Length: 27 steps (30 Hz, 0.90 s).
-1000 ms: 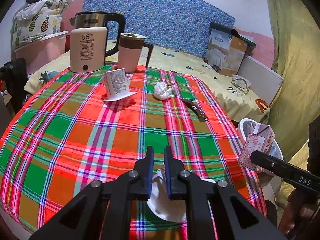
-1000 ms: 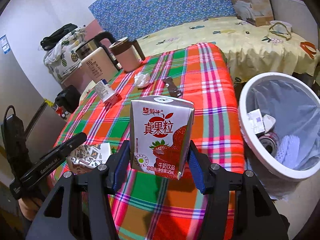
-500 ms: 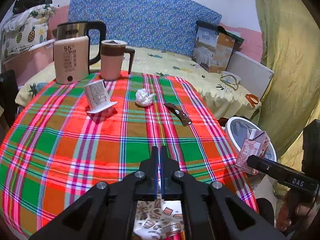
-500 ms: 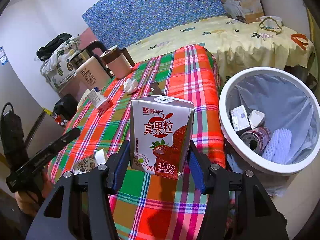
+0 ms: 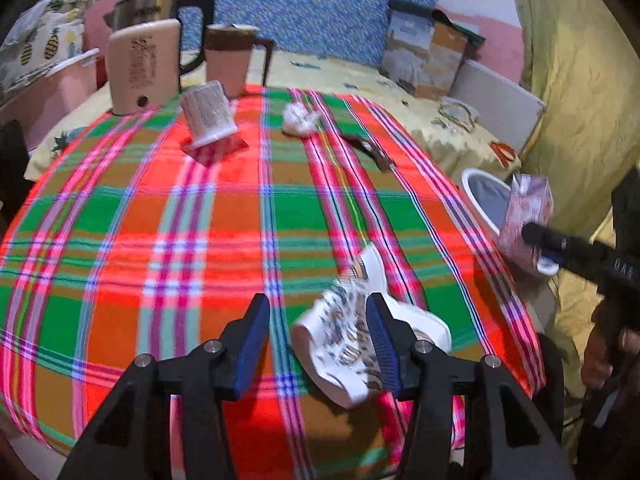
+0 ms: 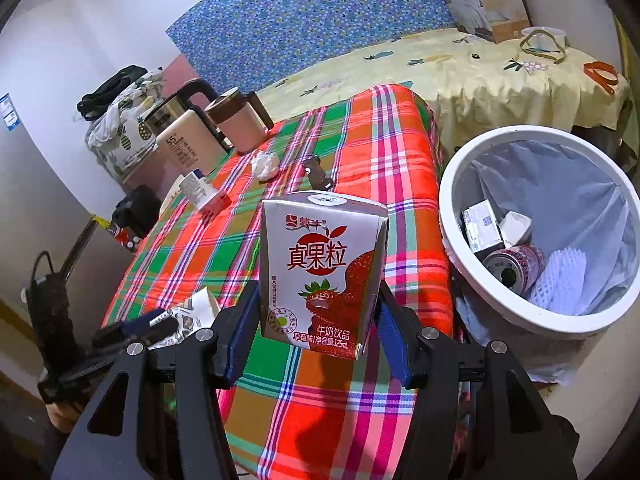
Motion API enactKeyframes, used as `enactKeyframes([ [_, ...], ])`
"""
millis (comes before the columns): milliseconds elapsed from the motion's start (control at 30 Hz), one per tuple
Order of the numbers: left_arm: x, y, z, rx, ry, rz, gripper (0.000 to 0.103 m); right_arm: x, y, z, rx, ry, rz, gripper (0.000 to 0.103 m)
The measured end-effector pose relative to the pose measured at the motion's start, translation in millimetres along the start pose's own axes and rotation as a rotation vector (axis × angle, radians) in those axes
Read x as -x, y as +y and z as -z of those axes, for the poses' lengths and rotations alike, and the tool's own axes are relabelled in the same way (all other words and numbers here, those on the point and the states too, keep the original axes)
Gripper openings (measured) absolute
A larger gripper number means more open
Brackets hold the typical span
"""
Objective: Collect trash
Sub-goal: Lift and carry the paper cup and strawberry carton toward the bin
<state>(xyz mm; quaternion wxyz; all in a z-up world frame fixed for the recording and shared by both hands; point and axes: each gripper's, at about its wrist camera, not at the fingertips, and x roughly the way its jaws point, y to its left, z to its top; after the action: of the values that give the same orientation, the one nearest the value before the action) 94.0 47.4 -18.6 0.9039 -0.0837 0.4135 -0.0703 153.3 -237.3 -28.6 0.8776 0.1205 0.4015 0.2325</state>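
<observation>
My right gripper [image 6: 316,312] is shut on a strawberry milk carton [image 6: 322,268] and holds it upright above the table's right edge, left of the white bin [image 6: 472,160]. The carton also shows in the left wrist view [image 5: 526,220]. My left gripper [image 5: 316,330] is open over the plaid table; a crushed patterned paper cup [image 5: 352,332] lies against its right finger, loose. A tissue ball [image 5: 298,120], a small white carton [image 5: 208,114] and a dark wrapper [image 5: 372,150] lie further back.
A kettle [image 5: 144,64] and a pink mug [image 5: 230,60] stand at the table's far edge. The bin holds a can [image 6: 514,264], boxes and foam netting. A bed with a yellow sheet [image 6: 460,68] lies behind.
My left gripper was shut on the paper cup half a second ago; now its jaws are open and the cup has dropped free. The right gripper has moved the carton closer to the bin.
</observation>
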Motion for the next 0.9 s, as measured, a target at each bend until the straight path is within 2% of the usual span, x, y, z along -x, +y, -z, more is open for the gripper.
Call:
enactKeyframes([
  [100, -4.3, -6.6, 7.9, -0.013, 0.023, 0.001, 0.052, 1.7, -0.7, 1.0, 0.0, -0.002, 0.004, 0.057],
  [167, -2.1, -8.9, 9.9, -0.012, 0.011, 0.006, 0.052, 2.8, -1.8, 2.0, -0.001, -0.002, 0.007, 0.057],
  [233, -0.4, -11.5, 11.0, -0.013, 0.002, 0.004, 0.042, 3.1, -1.9, 2.4, -0.002, -0.001, 0.009, 0.057],
  [433, 7.3, -17.9, 9.7, -0.017, -0.046, -0.009, 0.032, 4.7, -1.4, 2.9, 0.002, -0.007, 0.007, 0.057],
  [700, 7.0, -28.3, -0.2, -0.022, -0.071, -0.003, 0.027, 10.7, -3.6, 1.2, 0.003, -0.021, 0.01, 0.057],
  [900, 3.4, -43.6, -14.5, -0.041, -0.095, 0.021, 0.027, 16.2, -13.0, -0.3, -0.013, -0.037, 0.024, 0.057],
])
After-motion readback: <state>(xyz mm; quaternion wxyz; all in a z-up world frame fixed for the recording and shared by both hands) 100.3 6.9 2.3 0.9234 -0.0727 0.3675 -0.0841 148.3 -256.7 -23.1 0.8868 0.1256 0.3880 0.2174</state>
